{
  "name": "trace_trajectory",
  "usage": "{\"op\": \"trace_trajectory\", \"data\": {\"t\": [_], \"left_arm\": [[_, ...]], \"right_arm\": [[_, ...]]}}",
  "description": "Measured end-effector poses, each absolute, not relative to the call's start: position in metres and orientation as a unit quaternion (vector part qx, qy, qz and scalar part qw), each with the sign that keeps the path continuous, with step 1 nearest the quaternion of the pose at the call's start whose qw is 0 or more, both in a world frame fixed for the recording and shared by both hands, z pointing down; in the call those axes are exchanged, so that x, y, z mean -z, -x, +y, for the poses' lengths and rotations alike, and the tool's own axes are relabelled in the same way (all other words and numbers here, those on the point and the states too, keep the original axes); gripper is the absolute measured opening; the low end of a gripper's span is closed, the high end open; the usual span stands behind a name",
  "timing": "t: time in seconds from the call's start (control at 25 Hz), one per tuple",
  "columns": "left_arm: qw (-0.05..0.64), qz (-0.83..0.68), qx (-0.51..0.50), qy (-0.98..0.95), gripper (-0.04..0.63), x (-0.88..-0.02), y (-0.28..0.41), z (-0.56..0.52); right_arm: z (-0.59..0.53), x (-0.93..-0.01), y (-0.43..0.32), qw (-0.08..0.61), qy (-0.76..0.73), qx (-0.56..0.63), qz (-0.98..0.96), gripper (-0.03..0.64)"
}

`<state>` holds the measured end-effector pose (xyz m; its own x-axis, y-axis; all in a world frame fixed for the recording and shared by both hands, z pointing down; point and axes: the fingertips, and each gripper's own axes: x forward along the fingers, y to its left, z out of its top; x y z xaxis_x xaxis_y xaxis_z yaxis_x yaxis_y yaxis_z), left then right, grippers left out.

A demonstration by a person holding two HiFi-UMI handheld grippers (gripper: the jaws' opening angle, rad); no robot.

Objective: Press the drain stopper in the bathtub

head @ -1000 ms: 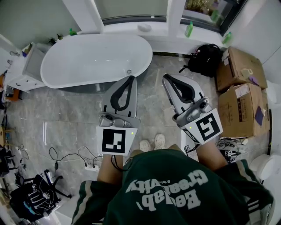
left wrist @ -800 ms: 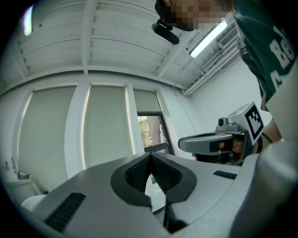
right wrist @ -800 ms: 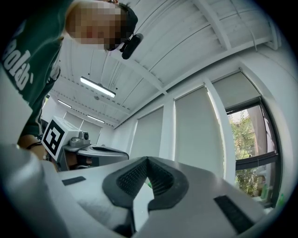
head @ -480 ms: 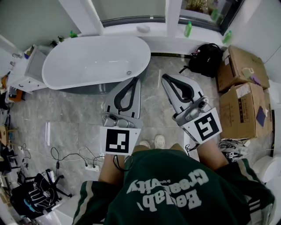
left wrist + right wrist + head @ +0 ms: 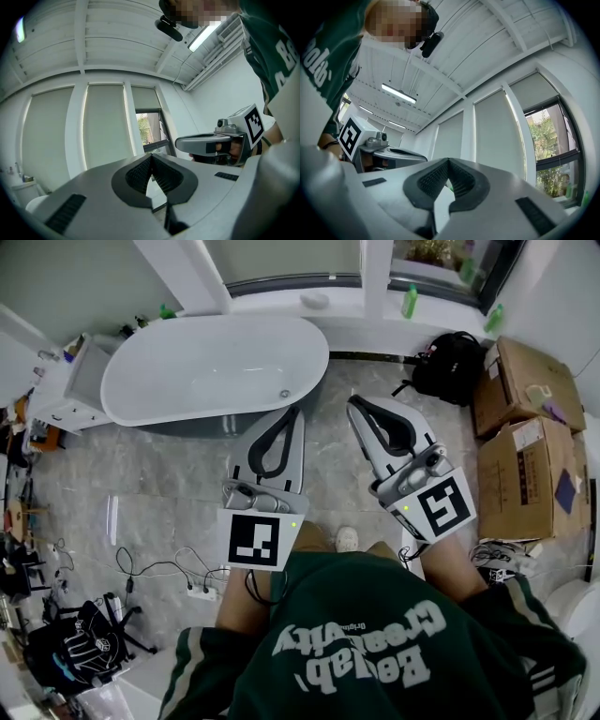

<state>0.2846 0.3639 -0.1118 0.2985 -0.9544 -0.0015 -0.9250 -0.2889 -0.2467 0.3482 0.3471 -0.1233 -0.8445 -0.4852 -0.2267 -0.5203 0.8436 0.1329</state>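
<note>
A white oval bathtub [image 5: 211, 367] stands at the upper left of the head view, with its small round drain stopper [image 5: 284, 394] near the right end of the tub floor. My left gripper [image 5: 293, 412] is held over the stone floor, its tips just short of the tub's near right rim, shut and empty. My right gripper [image 5: 354, 405] hangs to the right of the tub, also shut and empty. In the left gripper view the left gripper [image 5: 151, 156] points up at the blinds, with the right gripper [image 5: 211, 143] beside it. The right gripper [image 5: 448, 161] also points upward.
A black backpack [image 5: 450, 366] and two cardboard boxes [image 5: 523, 381] [image 5: 525, 474] line the right side. A white cabinet [image 5: 75, 385] flanks the tub's left end. A power strip with cables [image 5: 197, 592] and a black bag [image 5: 80, 657] lie at the lower left. Green bottles [image 5: 409, 302] stand on the sill.
The tub sits slightly lower and further right in the head view. The left gripper has drifted right toward the tub's rim. Only one shoe shows now instead of two.
</note>
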Motion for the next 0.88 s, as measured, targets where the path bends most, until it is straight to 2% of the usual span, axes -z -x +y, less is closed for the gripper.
{"op": "trace_trajectory", "data": {"t": [0.88], "left_arm": [[0.102, 0.591, 0.066, 0.797, 0.006, 0.105, -0.255, 0.311]], "right_arm": [[0.308, 0.116, -0.315, 0.085, 0.246, -0.108, 0.959, 0.014]]}}
